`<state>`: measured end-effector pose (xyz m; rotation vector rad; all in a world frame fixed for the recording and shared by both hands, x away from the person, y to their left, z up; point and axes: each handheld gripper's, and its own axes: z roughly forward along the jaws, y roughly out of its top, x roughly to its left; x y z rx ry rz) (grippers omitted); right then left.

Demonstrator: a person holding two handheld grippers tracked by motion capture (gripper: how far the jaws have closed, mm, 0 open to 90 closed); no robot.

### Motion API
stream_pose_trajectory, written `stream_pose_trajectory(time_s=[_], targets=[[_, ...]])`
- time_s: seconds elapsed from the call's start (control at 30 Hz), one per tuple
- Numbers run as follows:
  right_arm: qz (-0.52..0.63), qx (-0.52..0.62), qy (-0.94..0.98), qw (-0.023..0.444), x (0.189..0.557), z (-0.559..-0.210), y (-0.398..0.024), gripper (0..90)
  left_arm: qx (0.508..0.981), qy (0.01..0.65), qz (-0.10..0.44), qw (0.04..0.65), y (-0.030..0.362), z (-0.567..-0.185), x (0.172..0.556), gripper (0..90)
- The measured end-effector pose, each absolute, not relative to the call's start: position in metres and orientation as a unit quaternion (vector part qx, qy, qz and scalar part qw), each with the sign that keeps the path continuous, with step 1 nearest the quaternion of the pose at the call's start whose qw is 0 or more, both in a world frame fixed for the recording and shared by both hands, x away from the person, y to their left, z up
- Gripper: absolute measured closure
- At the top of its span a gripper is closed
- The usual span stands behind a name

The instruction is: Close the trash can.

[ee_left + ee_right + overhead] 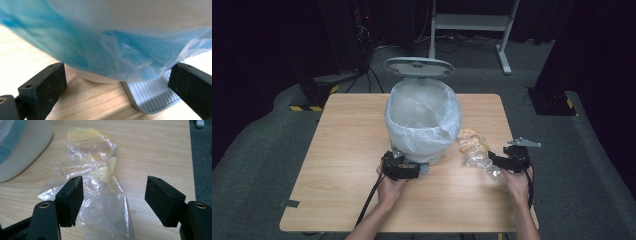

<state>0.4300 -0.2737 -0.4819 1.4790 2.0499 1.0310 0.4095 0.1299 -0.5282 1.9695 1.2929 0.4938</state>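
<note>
Worktop (347, 150): pale wood, visible grain, matt. Bin (422, 150): smooth pale plastic w/ thin translucent liner (422, 112), crinkly, slight sheen; its pedal (155, 96) grey ribbed plastic. Bag (105, 205): clear glossy film, creased, yellowish bits inside. Jaws on both grippers: black, matt, scuffed pads (72, 200). Floor (592, 165): grey carpet, rough.

both tools (404, 167) (499, 161) low, jaws apparently apart

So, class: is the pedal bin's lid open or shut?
Open. The lid stands raised behind the bin, and the high view looks straight into its white liner.
</note>
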Motion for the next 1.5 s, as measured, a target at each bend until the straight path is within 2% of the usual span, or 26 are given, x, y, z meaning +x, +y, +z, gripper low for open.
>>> stream_pose_trajectory(time_s=[0.37,0.77,0.93,1.37,1.5], targets=[[0.355,0.537,0.743,0.182,0.434,-0.5,-0.272,36.3,0.763,0.502,0.192,0.359,0.13,-0.528,0.409,1.9],[0.334,0.542,0.752,0.172,0.437,-0.516,-0.265,46.8,0.765,0.501,0.192,0.357,0.13,-0.528,0.409,2.0],[0.333,0.542,0.751,0.175,0.436,-0.519,-0.262,45.6,0.765,0.501,0.192,0.357,0.13,-0.528,0.409,2.1],[0.313,0.506,0.776,0.207,0.431,-0.523,-0.25,31.0,0.763,0.502,0.192,0.358,0.13,-0.528,0.409,2.2],[0.317,0.506,0.775,0.208,0.43,-0.523,-0.251,34.8,0.77,0.497,0.187,0.353,0.131,-0.527,0.409,2.3]])
